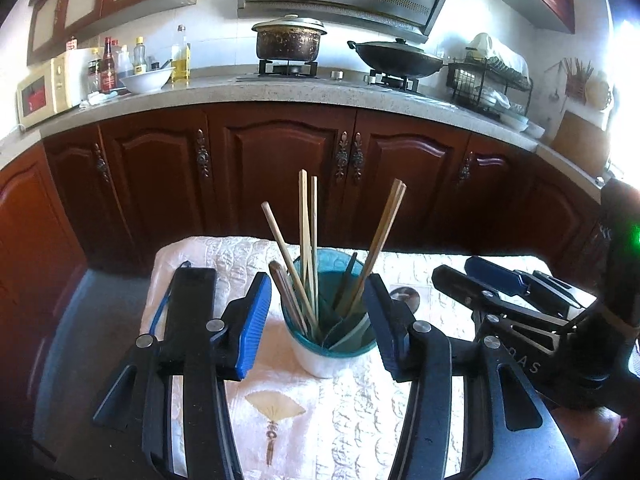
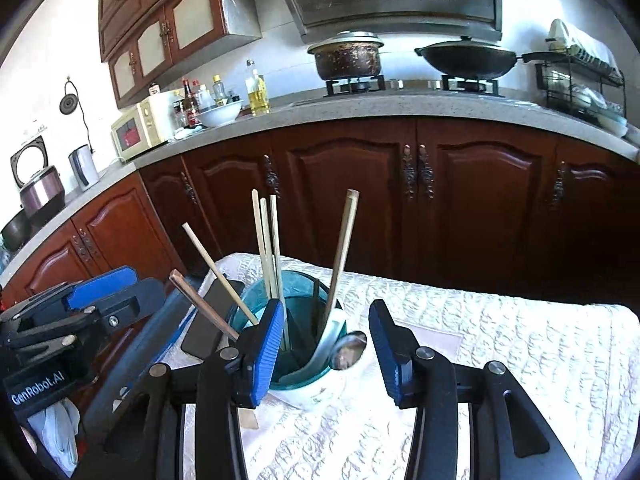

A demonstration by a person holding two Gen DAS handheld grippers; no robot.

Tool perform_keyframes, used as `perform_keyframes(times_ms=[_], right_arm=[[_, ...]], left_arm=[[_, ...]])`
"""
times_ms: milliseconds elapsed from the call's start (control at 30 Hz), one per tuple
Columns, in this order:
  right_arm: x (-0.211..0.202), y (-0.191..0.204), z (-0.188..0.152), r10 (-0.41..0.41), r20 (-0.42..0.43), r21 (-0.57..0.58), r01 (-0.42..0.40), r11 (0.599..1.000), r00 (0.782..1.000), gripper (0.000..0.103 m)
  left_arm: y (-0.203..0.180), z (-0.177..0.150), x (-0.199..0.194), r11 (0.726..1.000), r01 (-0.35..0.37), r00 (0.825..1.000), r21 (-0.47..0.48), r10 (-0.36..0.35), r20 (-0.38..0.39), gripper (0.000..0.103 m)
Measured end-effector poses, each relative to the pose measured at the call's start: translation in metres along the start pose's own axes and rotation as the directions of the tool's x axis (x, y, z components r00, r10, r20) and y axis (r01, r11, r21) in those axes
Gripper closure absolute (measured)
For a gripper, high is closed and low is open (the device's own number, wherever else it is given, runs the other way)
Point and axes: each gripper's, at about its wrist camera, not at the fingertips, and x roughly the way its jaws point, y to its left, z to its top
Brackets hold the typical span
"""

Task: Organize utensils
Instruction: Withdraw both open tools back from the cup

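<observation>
Left wrist view, nearest first: the left gripper [image 1: 318, 322] has its jaws released, spread to either side of the cup [image 1: 330, 344] without touching it. The teal-rimmed cup stands upright on the white quilted cloth [image 1: 352, 420] covering the table, holding the chopsticks [image 1: 306, 240], which lean apart. To its right hovers the right gripper [image 1: 472, 276], jaws also released. In the right wrist view, a metal spoon [image 2: 350, 350] rests against the cup's rim between the open blue pads [image 2: 264, 354]. A black phone [image 2: 210, 320] lies left of the cup. Beyond stand wooden cabinets [image 1: 280, 160].
</observation>
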Motion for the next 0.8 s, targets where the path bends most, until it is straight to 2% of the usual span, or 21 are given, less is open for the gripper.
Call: perform_keyframes(times_ms=[133,267,533,800], right_arm=[[-0.009,0.003,-0.005,-0.020,0.006,0.000,0.020,1.000,1.000,0.059],[-0.018,0.005,-0.006,-0.036,0.025,-0.009,0.037,0.999,0.999,0.049],[-0.031,0.013,-0.006,-0.039,0.040,-0.022,0.040,0.999,0.998,0.047],[-0.040,0.021,-0.008,-0.048,0.051,-0.038,0.050,0.998,0.998,0.041]], left_arm=[[-0.006,-0.007,-0.005,1.000,-0.018,1.000,0.009,0.018,0.010,0.055],[-0.013,-0.013,-0.012,0.999,-0.035,0.999,0.018,0.034,0.026,0.055],[-0.017,-0.016,-0.026,0.998,-0.060,0.996,0.016,0.059,0.061,0.055],[-0.018,-0.020,-0.032,0.997,-0.076,0.994,0.013,0.075,0.084,0.055]])
